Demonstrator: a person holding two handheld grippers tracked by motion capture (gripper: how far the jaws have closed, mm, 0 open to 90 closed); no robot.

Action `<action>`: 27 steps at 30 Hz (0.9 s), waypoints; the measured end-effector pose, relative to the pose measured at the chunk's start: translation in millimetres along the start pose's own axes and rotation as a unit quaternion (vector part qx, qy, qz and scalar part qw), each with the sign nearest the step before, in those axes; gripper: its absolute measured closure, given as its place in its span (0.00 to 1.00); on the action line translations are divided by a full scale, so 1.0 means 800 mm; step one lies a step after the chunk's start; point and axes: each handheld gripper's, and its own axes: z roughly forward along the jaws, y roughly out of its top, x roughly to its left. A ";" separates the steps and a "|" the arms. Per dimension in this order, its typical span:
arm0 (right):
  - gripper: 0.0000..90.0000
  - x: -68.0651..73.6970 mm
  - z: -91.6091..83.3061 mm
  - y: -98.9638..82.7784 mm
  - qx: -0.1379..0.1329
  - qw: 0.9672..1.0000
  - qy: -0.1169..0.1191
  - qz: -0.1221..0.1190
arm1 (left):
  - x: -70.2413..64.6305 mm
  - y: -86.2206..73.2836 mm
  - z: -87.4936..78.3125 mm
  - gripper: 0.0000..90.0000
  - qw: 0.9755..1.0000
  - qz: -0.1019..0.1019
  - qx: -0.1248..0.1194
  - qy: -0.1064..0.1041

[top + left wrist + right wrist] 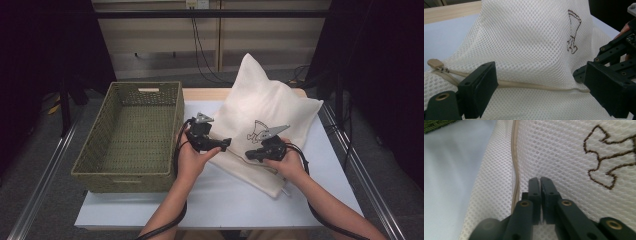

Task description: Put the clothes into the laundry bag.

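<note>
Presently mesh bag on table, beside basket — zipper closed. Left gripper released, astride zipper; right gripper clenched, pinching mesh — not certain. Opening not started.

One mesh bag is counted on one table, and one woven basket is counted beside it. One zip is seen along the bag, with one pull tab at its end. One embroidered figure is counted on the bag. Two grippers are counted, a left gripper and a right gripper, each held by one hand, so two hands are seen. One cable is seen trailing from each gripper, two in all.
</note>
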 end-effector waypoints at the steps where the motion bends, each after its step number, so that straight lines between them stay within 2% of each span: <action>1: 0.92 0.000 -0.002 0.001 -0.002 1.000 -0.001 -0.005 | 0.000 0.000 -0.001 0.13 1.000 0.000 0.000 0.001; 6: 0.77 -0.001 -0.015 0.007 -0.018 1.000 -0.007 0.000 | 0.001 0.000 -0.005 0.13 1.000 0.000 -0.001 -0.001; 7: 0.74 -0.001 -0.017 0.009 -0.021 1.000 -0.008 -0.003 | 0.000 0.000 -0.005 0.13 1.000 -0.006 -0.005 0.001; 10: 0.67 -0.002 -0.022 0.012 -0.023 1.000 -0.007 -0.007 | 0.002 0.001 -0.009 0.13 1.000 0.001 -0.002 0.002; 12: 0.61 -0.002 -0.024 0.014 -0.024 1.000 -0.010 -0.005 | 0.003 0.001 -0.011 0.13 1.000 -0.006 -0.007 0.001; 16: 0.42 0.000 -0.025 0.018 -0.030 1.000 -0.004 -0.003 | 0.004 0.003 -0.014 0.12 1.000 -0.006 -0.007 0.001; 21: 0.30 0.002 -0.025 0.021 -0.035 0.999 -0.003 0.006 | 0.005 0.006 -0.016 0.12 1.000 -0.004 -0.007 -0.004; 27: 0.25 0.004 -0.031 0.025 -0.039 0.999 -0.010 0.002 | 0.006 0.008 -0.017 0.12 1.000 -0.008 -0.011 -0.010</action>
